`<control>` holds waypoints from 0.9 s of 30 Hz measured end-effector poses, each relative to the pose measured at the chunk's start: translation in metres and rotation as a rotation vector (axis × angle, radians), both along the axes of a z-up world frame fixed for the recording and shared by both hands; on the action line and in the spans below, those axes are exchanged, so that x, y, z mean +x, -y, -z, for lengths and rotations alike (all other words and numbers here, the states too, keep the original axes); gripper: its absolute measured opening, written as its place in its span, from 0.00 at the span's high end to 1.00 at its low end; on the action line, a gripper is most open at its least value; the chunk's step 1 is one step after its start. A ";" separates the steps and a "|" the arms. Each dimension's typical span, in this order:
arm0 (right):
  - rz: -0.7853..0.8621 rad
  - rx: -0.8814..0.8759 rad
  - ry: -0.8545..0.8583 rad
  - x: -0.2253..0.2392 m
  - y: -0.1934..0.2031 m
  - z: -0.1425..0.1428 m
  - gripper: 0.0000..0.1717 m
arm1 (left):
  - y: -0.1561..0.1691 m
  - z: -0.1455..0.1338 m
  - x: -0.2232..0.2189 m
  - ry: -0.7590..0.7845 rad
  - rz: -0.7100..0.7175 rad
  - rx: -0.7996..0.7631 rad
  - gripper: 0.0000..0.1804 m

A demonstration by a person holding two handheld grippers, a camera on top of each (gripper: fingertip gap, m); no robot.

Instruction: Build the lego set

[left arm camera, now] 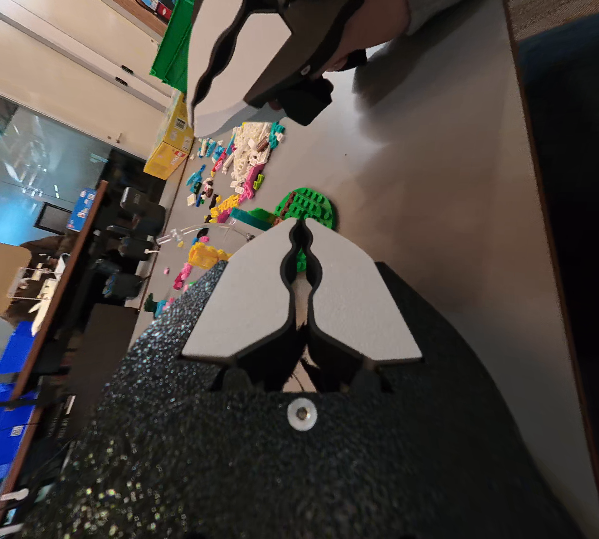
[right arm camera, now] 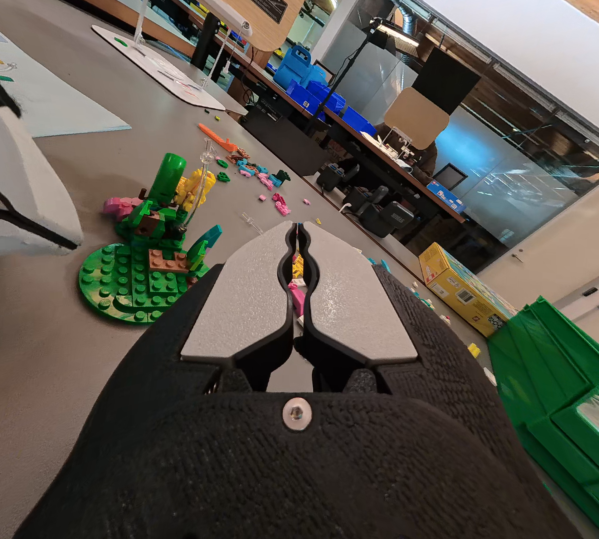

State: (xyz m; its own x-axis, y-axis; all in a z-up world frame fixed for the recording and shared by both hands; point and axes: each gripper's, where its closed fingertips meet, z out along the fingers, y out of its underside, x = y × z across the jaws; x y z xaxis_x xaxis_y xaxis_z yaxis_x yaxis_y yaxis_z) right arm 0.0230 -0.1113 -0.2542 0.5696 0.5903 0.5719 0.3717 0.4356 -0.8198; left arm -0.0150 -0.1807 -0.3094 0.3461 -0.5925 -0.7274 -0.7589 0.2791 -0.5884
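Observation:
My left gripper (left arm camera: 299, 222) is shut with nothing between its pads. It hovers just in front of a round green brick plate (left arm camera: 312, 206) on the grey table (left arm camera: 421, 199). My right gripper (right arm camera: 297, 224) is shut and holds nothing; it sits above loose pink and yellow bricks (right arm camera: 296, 288). The green plate (right arm camera: 107, 283) lies to its left, bearing a green and brown brick build (right arm camera: 152, 215) with a clear curved tube (right arm camera: 199, 186). The right gripper also shows at the top of the left wrist view (left arm camera: 194, 115), held by a hand. The left gripper's finger (right arm camera: 35, 199) shows at the right wrist view's left edge.
A pile of white, pink and turquoise bricks (left arm camera: 249, 154) lies beyond the plate. A yellow box (right arm camera: 460, 290) and green bins (right arm camera: 551, 377) stand at the right. An orange tool (right arm camera: 217, 137) and scattered small bricks (right arm camera: 259, 173) lie farther back. A white board (right arm camera: 162, 69) stands behind.

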 end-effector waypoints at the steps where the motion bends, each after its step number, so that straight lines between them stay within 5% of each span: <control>1: -0.004 -0.001 0.001 0.000 0.001 0.000 1.00 | -0.001 0.001 -0.001 0.007 -0.002 -0.009 1.00; 7: -0.189 -0.109 0.185 -0.016 0.021 0.027 0.98 | -0.003 0.004 -0.005 0.029 0.001 -0.028 1.00; 12: -0.289 -0.415 0.266 -0.022 0.036 0.048 0.74 | -0.004 0.005 -0.004 0.027 0.005 -0.039 1.00; 20: -0.308 -0.613 0.362 -0.032 0.046 0.068 0.57 | -0.005 0.006 -0.004 0.034 0.007 -0.050 1.00; 27: -0.265 -0.700 0.420 -0.030 0.042 0.080 0.58 | -0.006 0.004 -0.003 0.043 0.008 -0.051 1.00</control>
State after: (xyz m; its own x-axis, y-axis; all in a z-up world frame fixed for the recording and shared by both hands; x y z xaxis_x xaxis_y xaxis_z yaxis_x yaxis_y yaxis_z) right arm -0.0071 -0.1531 -0.3346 0.1857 0.9697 0.1588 0.6622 -0.0040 -0.7493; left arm -0.0178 -0.1752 -0.3137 0.3718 -0.6310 -0.6808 -0.7302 0.2540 -0.6342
